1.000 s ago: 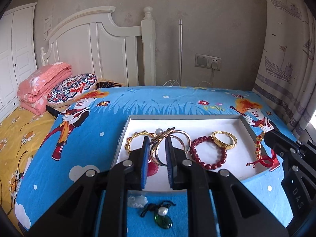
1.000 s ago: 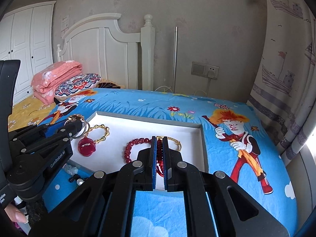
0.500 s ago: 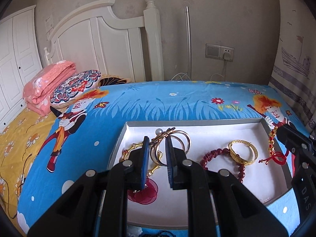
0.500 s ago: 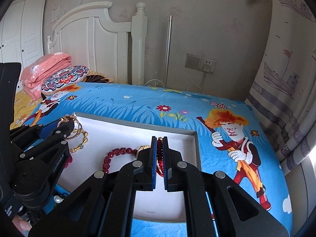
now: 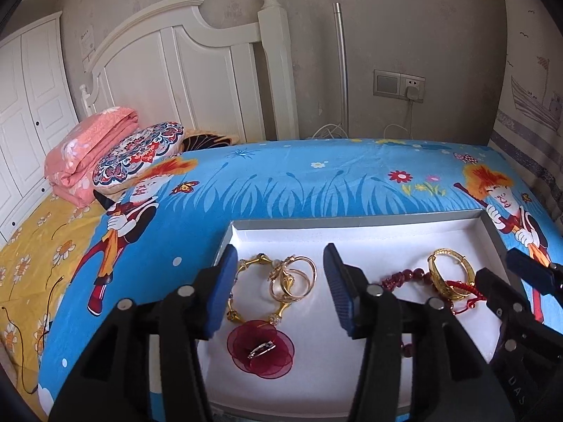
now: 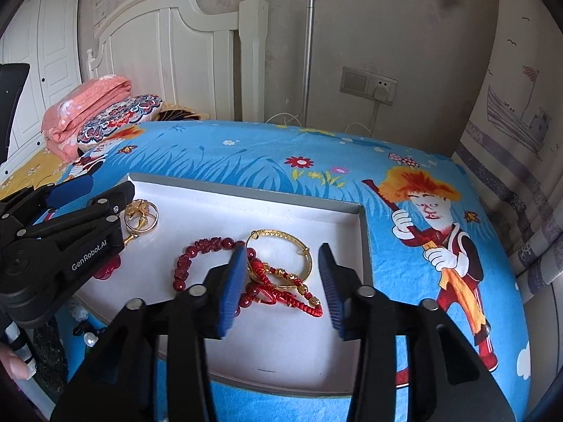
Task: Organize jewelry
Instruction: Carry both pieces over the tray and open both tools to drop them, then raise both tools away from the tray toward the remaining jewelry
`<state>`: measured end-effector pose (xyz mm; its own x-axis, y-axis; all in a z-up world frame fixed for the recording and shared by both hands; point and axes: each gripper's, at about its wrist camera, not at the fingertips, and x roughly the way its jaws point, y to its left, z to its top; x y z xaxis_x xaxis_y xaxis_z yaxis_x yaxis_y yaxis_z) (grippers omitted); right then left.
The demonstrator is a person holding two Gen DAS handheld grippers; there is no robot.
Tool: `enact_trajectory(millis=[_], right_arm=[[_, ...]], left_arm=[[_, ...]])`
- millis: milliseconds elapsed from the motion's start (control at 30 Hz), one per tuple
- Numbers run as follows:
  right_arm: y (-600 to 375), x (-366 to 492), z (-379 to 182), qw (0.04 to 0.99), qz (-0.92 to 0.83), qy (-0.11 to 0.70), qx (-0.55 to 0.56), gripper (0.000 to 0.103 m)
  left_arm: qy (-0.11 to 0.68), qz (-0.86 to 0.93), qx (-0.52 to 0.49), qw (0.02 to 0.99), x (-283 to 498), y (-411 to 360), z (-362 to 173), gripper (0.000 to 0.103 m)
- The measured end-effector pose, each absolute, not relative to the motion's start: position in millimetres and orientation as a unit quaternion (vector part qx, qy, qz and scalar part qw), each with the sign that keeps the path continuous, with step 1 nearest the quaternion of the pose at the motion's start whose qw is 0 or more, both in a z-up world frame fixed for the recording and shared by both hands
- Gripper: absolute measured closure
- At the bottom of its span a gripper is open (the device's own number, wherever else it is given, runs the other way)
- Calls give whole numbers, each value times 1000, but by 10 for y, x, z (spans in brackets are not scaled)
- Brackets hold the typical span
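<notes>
Both our grippers are opening over the tray [image 5: 352,223]: left gripper [image 5: 278,290] spreads above the gold rings [image 5: 292,277] and gold link bracelet [image 5: 246,292], right gripper [image 6: 281,286] above the red cord bracelet [image 6: 281,290] and gold bangle [image 6: 281,246], pads touching nothing, so both pieces look released. Tray also holds the red bead bracelet [image 6: 197,256] and red flower brooch [image 5: 260,348], so we judge most of the job done. Left: a pearl pendant [image 6: 89,337] lies on the bed [image 6: 246,154] outside the tray's near left corner, plus untangling the overlapping pile on the right.
</notes>
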<state>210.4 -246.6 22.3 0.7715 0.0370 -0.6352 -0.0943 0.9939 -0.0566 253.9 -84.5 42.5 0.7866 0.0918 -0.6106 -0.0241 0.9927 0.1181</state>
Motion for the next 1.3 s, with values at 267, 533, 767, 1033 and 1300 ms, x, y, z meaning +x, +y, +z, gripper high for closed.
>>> enact_trajectory(millis=[267,533,767,1033,1300], right_arm=[[-2532,1627,464,949,54,306,-42,61],[-2550,1041,145,946,63,319,15,58],[-2315,695,-53,943,82,321,20,58],[-1842,547,-252,931,127,341,-21,58],[-1620,578,-367,920,144,362,-34,58]], left_arm=[[279,18,50,959,2113,-701,733,22],[246,14,72,967,1339,-294,668,8],[268,31,47,962,905,134,376,8],[266,32,74,961,503,128,29,8],[294,35,69,953,451,207,-246,8]])
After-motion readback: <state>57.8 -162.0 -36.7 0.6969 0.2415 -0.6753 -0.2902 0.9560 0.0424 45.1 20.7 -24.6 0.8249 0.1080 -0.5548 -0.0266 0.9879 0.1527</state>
